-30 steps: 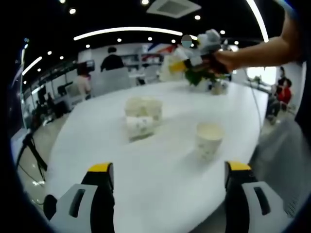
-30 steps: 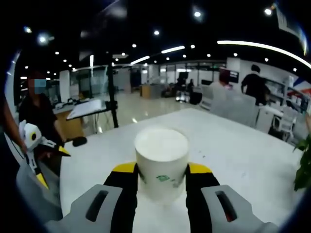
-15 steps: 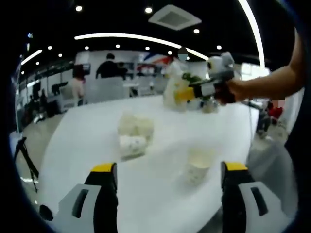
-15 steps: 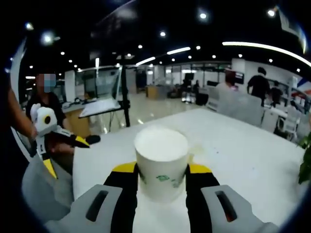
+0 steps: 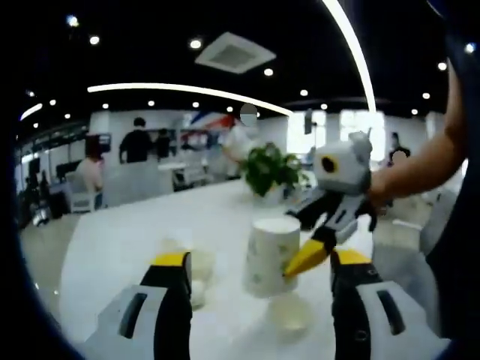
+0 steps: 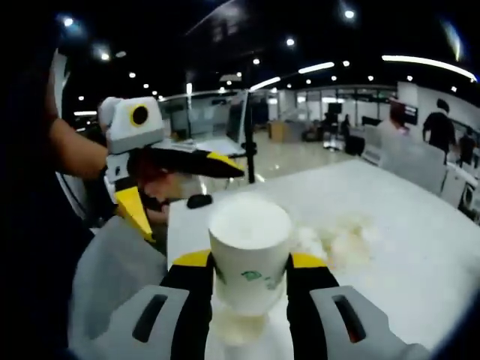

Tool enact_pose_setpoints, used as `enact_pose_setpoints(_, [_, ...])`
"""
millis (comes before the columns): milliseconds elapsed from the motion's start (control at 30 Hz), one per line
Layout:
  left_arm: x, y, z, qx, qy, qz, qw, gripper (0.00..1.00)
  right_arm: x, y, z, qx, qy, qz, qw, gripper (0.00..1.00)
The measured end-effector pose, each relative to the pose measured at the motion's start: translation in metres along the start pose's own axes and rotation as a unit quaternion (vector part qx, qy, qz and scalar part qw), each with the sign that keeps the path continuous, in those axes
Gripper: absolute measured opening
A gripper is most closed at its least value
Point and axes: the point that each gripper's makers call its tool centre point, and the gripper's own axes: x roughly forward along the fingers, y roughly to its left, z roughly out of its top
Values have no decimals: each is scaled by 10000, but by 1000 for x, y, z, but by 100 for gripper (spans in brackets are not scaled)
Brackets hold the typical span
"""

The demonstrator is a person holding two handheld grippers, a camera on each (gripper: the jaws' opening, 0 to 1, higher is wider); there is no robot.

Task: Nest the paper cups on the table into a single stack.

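Observation:
My right gripper [image 6: 250,262] is shut on an upright white paper cup [image 6: 250,244] with a green print. It holds that cup just above another paper cup [image 6: 236,328] standing on the white table [image 6: 420,247]. In the left gripper view the right gripper [image 5: 294,241] comes in from the right with the held cup [image 5: 268,255] over the standing cup [image 5: 291,315]. My left gripper [image 5: 261,259] is open, its jaws on either side of that pair. More cups [image 5: 189,271] sit blurred to the left, and in the right gripper view those cups [image 6: 337,240] lie beyond the held one.
A potted plant [image 5: 270,169] stands at the table's far side. A person's arm [image 5: 420,165] reaches in from the right. The left gripper [image 6: 196,204] hangs open at the left of the right gripper view. People and office desks fill the background.
My right gripper has carried its cup across the table and now holds it over the lone cup in front of the left gripper. Both views have swung with the hands.

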Motion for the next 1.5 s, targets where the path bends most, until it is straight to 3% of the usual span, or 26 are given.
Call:
enact_pose_setpoints(167, [3,-5,6,-188,-95,-97,9997,63,-1,14,-4,-32,100,105,9999,35])
enact_pose_setpoints(333, [7,-12,3,-102,39,-307,9995,54,-2,25,-5,-256,280,228,9990,35])
enact_pose_setpoints(567, [12,-26,3,139,156,-593,9980,50,-3,30,2,-330,364,338,9982,35])
enact_pose_setpoints(667, [12,-33,1,181,241,-783,9965,42,-3,30,2,-410,426,347,9977,35])
enact_pose_setpoints(733, [13,-35,-1,181,333,-802,9961,36,-3,32,2,-445,454,380,9973,35])
enact_pose_setpoints(1133, [11,-29,10,206,48,-671,9975,35,-7,26,5,-460,330,264,9980,39])
enact_pose_setpoints(1267, [9,-17,21,89,-159,-481,9987,35,-11,12,5,-300,126,-73,9994,57])
enact_pose_setpoints(1367, [6,-7,30,-81,-316,-364,9988,35,-18,-2,4,14,-17,-433,9991,64])
enact_pose_setpoints(1433, [4,-2,34,-151,-393,-312,9986,35,-22,-10,7,20,-134,-663,9977,77])
enact_pose_setpoints(1500, [2,3,39,-246,-481,-272,9982,35,-30,-16,18,260,-548,-843,9946,87])
